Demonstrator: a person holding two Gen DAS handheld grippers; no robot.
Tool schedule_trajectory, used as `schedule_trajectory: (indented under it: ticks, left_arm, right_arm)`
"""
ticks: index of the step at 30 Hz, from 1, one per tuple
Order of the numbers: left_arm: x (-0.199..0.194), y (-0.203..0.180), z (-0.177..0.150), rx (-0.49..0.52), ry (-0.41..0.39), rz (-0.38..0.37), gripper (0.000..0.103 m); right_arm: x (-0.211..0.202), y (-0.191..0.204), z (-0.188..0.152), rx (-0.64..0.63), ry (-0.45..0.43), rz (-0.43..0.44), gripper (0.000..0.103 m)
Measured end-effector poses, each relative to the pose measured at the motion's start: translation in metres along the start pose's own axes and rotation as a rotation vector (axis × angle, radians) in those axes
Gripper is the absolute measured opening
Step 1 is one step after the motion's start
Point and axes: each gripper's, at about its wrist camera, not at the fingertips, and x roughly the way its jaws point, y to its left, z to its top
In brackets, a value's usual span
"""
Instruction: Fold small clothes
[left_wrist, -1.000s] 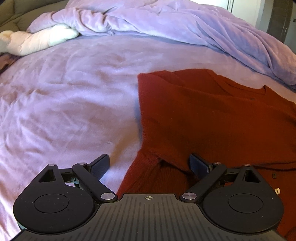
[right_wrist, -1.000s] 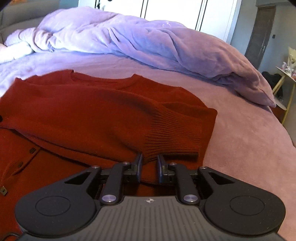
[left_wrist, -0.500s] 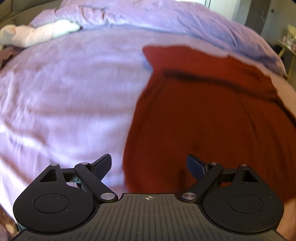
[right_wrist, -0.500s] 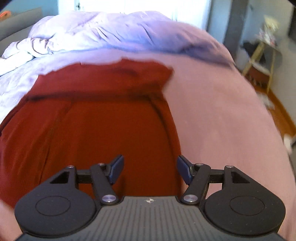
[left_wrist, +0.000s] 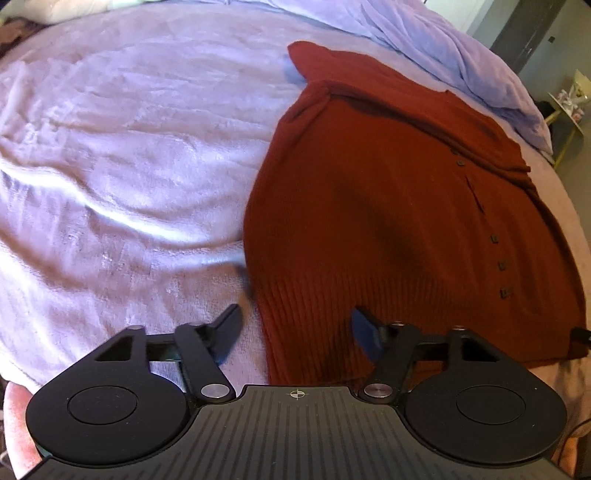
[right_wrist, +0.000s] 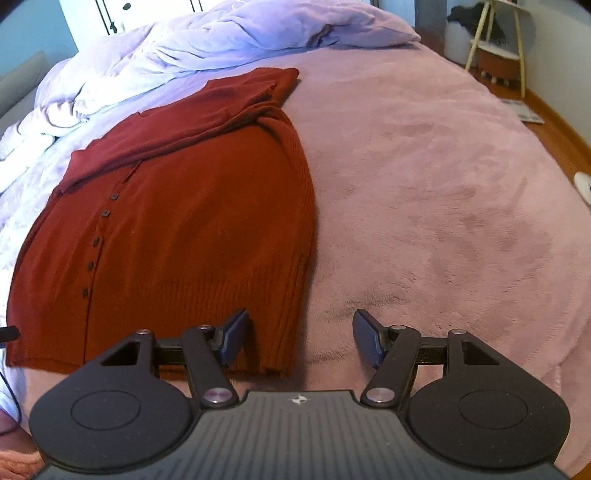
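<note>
Left wrist view: the left tongs (left_wrist: 295, 334) hang over the bottom-left corner of a rust-red knitted button-front cardigan (left_wrist: 399, 206) spread flat on a lilac plush bed cover (left_wrist: 122, 147). Their jaws are closing, with the ribbed hem between them and neither pad pressing on it. A crumpled lilac duvet (left_wrist: 461, 48) lies at 1 o'clock.

Right wrist view: the right tongs (right_wrist: 299, 338) stand about half apart over the cardigan's bottom-right corner, gripping nothing. The cardigan stretches toward 11 o'clock, sleeves folded across its chest.

Both wrist views angled down, close — shared cardigan (left_wrist: 399, 221)
</note>
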Motion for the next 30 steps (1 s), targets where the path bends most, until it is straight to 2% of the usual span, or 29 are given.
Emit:
schedule_trajectory:
  ticks: [2, 3, 4, 6, 14, 16, 17, 18, 21, 23, 25, 27, 30]
  left_arm:
    - [0.002, 0.002, 0.001, 0.003, 0.014, -0.007, 0.054]
    - [0.002, 0.003, 0.0, 0.008, 0.018, -0.01, 0.046]
    - [0.002, 0.003, 0.0, 0.013, 0.023, -0.02, 0.042]
    - [0.003, 0.006, 0.001, 0.008, 0.037, -0.044, 0.041]
    - [0.008, 0.016, 0.006, -0.043, 0.117, -0.179, 0.041]
    - [0.009, 0.014, 0.009, -0.04, 0.127, -0.187, 0.031]
    - [0.01, 0.013, 0.01, -0.03, 0.133, -0.185, 0.02]
    - [0.011, 0.011, 0.012, -0.021, 0.14, -0.178, 0.016]
    - [0.014, 0.008, 0.015, 0.005, 0.149, -0.169, 0.009]
    - [0.012, 0.004, 0.019, 0.017, 0.143, -0.172, 0.008]
    - [0.005, 0.002, 0.025, 0.025, 0.118, -0.2, 0.007]
    - [-0.005, 0.0, 0.034, 0.01, 0.089, -0.24, 0.007]
    - [-0.021, -0.002, 0.057, -0.018, 0.003, -0.298, 0.007]
  right_arm:
    - [0.002, 0.001, 0.001, -0.006, -0.001, 0.006, 0.055]
    - [0.002, 0.001, 0.001, -0.013, 0.0, 0.005, 0.049]
    - [0.001, 0.002, 0.002, -0.022, 0.0, 0.004, 0.043]
    - [0.001, 0.003, 0.003, -0.036, -0.001, 0.018, 0.04]
    - [0.007, -0.009, 0.01, 0.026, 0.03, 0.079, 0.043]
    - [0.007, -0.011, 0.011, 0.038, 0.039, 0.097, 0.041]
    - [0.007, -0.011, 0.012, 0.033, 0.043, 0.1, 0.038]
    - [0.007, -0.011, 0.012, 0.027, 0.046, 0.103, 0.032]
    - [0.007, -0.009, 0.014, 0.012, 0.062, 0.109, 0.025]
    - [0.008, -0.009, 0.014, 0.0, 0.071, 0.11, 0.022]
    - [0.01, -0.008, 0.016, -0.008, 0.087, 0.116, 0.008]
    - [0.008, -0.011, 0.021, 0.011, 0.1, 0.167, 0.005]
    - [0.002, -0.017, 0.035, 0.08, 0.088, 0.265, 0.005]
